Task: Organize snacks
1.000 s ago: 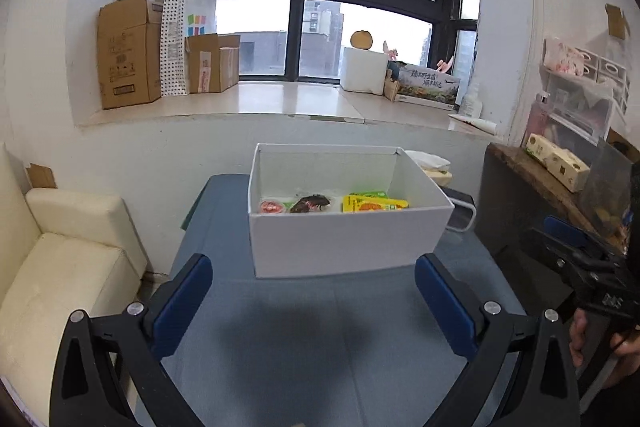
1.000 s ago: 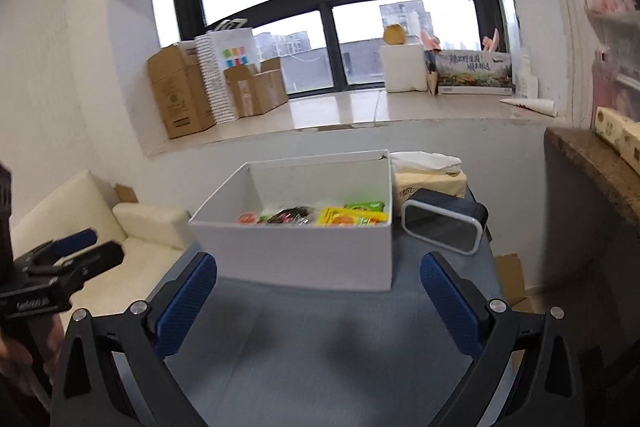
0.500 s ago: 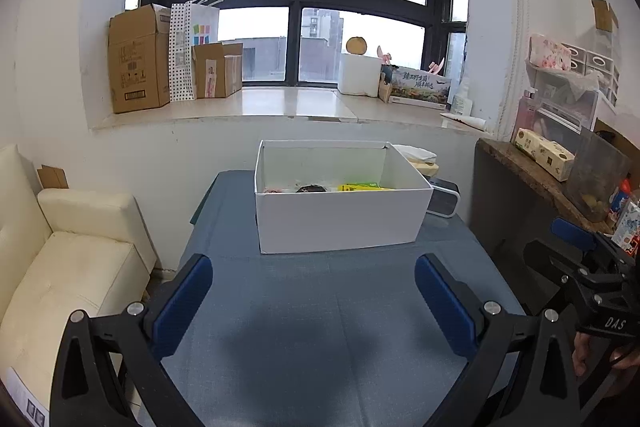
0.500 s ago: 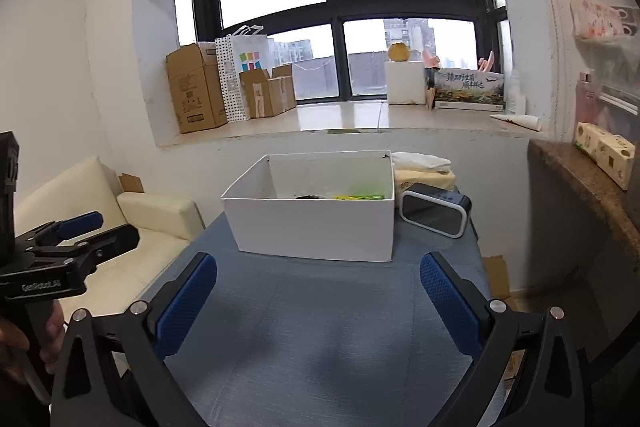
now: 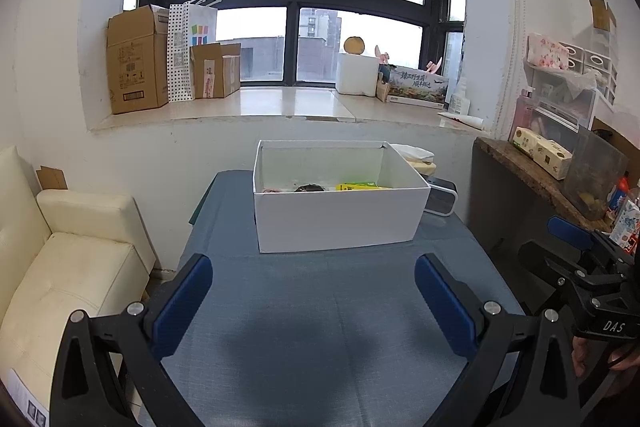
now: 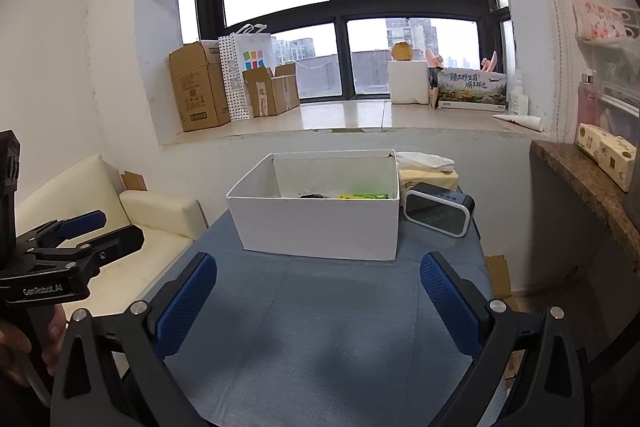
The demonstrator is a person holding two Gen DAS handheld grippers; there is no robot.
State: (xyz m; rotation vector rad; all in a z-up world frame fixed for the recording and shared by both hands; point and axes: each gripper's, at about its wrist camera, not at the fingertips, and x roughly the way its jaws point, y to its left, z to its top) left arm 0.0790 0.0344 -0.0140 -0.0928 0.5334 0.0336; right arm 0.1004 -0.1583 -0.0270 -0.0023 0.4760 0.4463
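Big windows fill the wall behind a table (image 5: 320,327) with a blue-grey cloth on it. On the far half of the table sits a white box (image 5: 338,223), and the snacks (image 5: 356,186) lie down inside it, with only their tops peeking over the rim: something dark, something red and a yellow-green pack.

Both tools are held low over the near end of the table. The left gripper (image 5: 314,301) has its jaws wide and holds nothing. The right gripper (image 6: 318,301) is the same, jaws wide and empty. The box is straight ahead of both, well apart from them, with bare cloth in between. Its long side runs left to right across the view. From the right gripper the box sits a bit to the left, with a small black clock (image 6: 438,211) just beside it. Neither hand looks clearly nearer.

Compared with a second ago, both grippers have pulled back and the box looks farther away. The snacks seem put away.
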